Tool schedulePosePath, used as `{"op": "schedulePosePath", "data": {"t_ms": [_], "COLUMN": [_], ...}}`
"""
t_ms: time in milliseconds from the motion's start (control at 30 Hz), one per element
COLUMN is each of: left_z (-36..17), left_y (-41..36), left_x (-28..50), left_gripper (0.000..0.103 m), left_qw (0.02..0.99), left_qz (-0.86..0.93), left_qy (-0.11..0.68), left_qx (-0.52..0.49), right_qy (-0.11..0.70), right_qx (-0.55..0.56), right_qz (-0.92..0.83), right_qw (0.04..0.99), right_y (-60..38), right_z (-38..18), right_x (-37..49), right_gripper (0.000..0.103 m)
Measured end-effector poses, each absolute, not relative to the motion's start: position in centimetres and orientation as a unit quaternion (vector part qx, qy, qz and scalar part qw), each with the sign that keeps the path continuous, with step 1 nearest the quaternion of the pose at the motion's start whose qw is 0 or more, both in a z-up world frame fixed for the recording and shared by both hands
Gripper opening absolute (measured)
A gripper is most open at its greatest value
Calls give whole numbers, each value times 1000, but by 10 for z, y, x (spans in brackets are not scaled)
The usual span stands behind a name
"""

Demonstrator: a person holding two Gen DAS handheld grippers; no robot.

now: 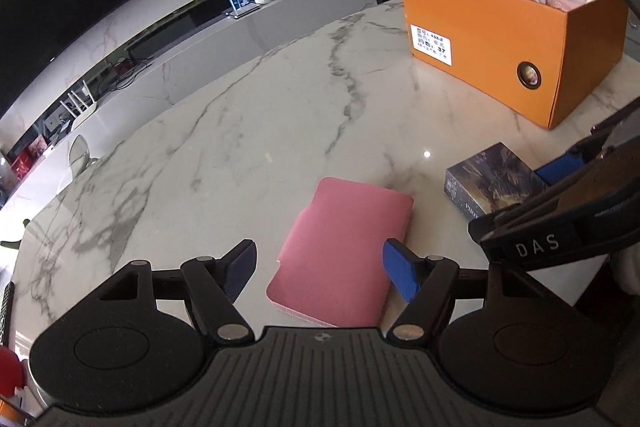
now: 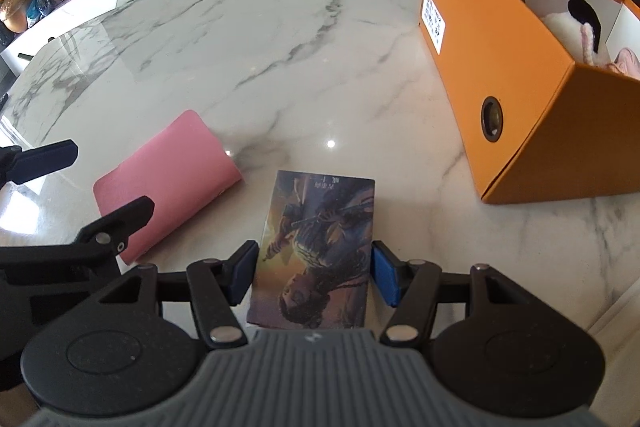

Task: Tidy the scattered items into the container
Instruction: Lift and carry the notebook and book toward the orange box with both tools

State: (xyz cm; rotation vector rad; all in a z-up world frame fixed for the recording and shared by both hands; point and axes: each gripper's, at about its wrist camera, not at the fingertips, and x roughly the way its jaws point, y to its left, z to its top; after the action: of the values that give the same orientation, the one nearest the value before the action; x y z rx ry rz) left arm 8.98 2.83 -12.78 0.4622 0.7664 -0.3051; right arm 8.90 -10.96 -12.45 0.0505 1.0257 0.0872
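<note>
Left hand-held gripper (image 1: 320,273) is seen, in the left wrist view, spread wide and released over the near end of the pink case (image 1: 344,255), which lies flat on the marble desk (image 1: 248,115); neither pad touches it. A good grasp is judged to need the jaws lowered until both pads flank the long edges, then closed squarely, since so thin and flat a thing is likely to slip or tilt if caught by a corner. The orange box (image 1: 516,39), the container, stands well apart at the far right with soft items already inside. In the right wrist view, the right hand-held gripper (image 2: 316,275) is set about the picture book (image 2: 316,255), its pads (image 2: 386,279) against or just beside the side edges; whether they press cannot be told. The book rests on the desk, near the box. It is best lifted level and carried over the box wall before release.
</note>
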Motion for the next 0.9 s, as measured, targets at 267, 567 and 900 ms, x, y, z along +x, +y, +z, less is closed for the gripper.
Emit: {"op": "schedulePosePath", "data": {"t_ms": [267, 567, 900], "left_z": [-137, -151, -150], "left_y": [39, 32, 38], "left_x": [110, 111, 120], "left_gripper": [94, 100, 100], "left_qw": [891, 877, 879], "left_qz": [-165, -184, -151], "left_qy": [380, 404, 437], "left_qx": [186, 181, 118], "right_qy": [481, 467, 459], "right_qx": [22, 11, -4], "right_qz": [36, 43, 46], "right_qw": [876, 883, 887], "right_y": [-113, -108, -106], "right_z": [-126, -128, -130], "right_x": [105, 118, 119], "right_gripper": [63, 63, 62]}}
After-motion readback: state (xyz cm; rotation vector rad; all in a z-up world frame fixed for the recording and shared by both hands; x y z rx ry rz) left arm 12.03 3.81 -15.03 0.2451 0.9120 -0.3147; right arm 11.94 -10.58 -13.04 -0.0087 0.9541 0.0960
